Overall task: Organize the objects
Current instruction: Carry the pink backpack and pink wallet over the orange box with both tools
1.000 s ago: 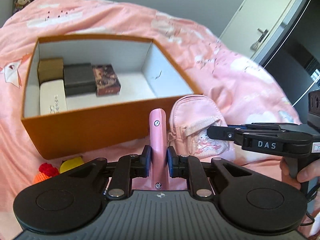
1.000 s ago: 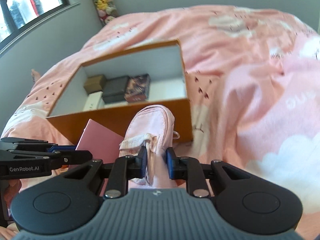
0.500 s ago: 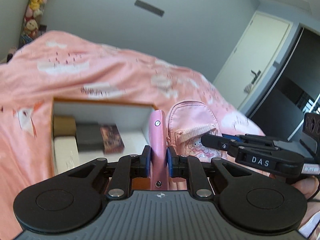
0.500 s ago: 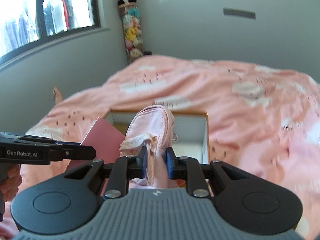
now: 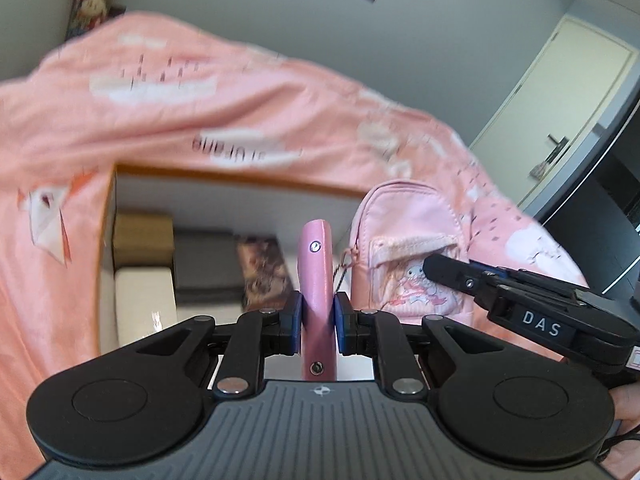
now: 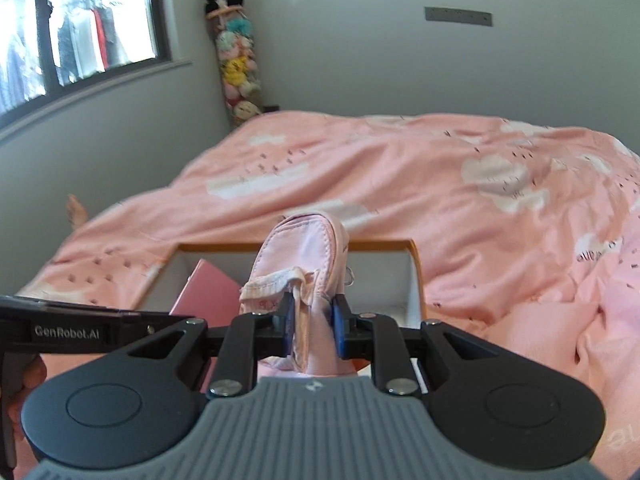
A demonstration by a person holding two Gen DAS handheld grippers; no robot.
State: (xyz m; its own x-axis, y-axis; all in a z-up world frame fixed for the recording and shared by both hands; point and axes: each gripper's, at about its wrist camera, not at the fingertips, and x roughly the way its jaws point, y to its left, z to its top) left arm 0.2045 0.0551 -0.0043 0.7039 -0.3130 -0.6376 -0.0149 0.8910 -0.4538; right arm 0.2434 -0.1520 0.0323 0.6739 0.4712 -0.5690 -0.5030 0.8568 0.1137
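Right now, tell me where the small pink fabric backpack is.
The small pink fabric backpack is clamped in the right gripper, held over the near right part of the orange cardboard box, just right of the flat pink case in the left gripper.

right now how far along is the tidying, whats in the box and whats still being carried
Done: four small boxes already sit in the orange box. In hand: the left gripper is shut on a flat pink case, and the right gripper is shut on a small pink backpack; both hang at the box. Left: setting both inside.
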